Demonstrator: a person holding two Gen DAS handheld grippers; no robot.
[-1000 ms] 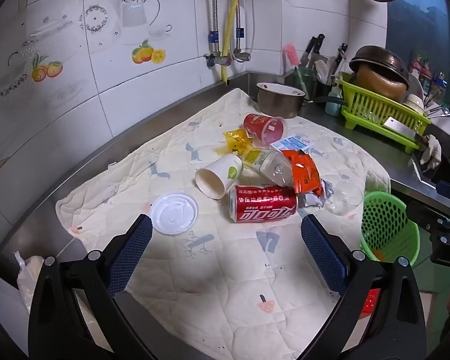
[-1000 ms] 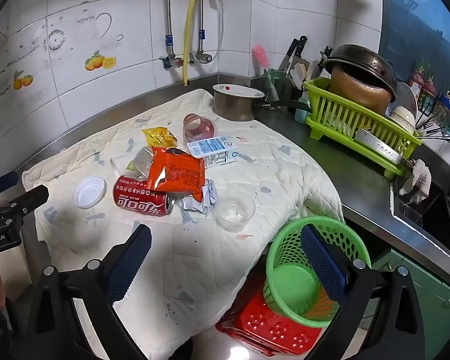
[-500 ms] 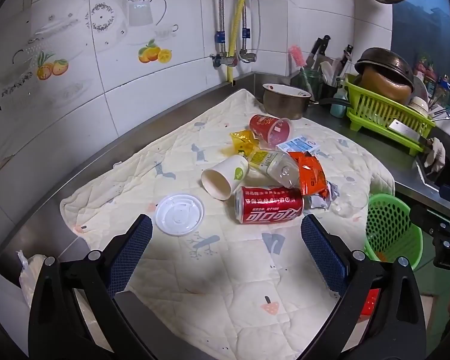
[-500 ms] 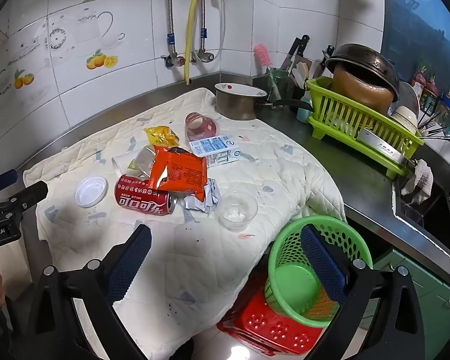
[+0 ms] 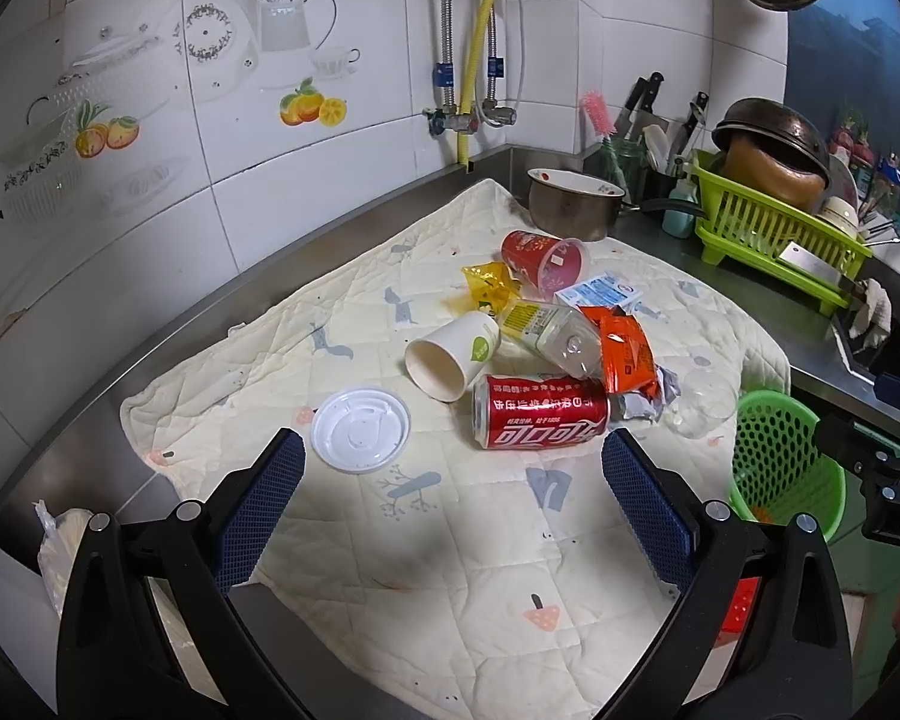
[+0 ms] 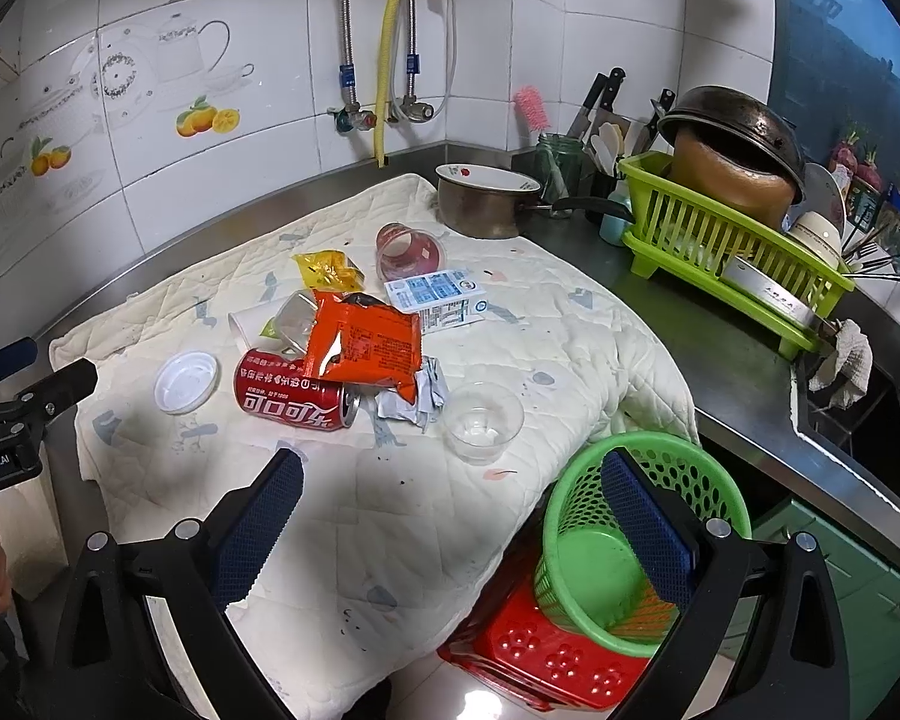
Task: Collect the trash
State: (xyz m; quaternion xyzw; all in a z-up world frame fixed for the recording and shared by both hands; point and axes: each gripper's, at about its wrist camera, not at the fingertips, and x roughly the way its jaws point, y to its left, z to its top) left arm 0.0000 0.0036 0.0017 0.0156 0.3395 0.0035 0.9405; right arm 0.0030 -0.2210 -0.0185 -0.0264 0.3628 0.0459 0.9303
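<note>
Quilted mat [image 5: 450,552] lies nearer beneath both wide-open, empty grippers, left gripper [image 5: 450,474] and right gripper [image 6: 450,492], than a second ago. Ahead of the left, the cola can [image 5: 540,411] awaits; nothing collected yet in the green basket [image 6: 576,516].

Paper cup [image 6: 247,319] and bottle [image 6: 291,318] largely hidden behind the orange wrapper [image 6: 363,342] (right wrist view); red crate [image 6: 528,654] partly covered by green basket [image 6: 606,540]; carton [image 6: 438,297] print illegible.

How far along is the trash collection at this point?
Nothing looks done: the green basket holds no trash I can make out. Nothing is in hand; the left tool and right tool are open. Left on the cloth: red can, paper cup, white lid, orange wrapper and more.
</note>
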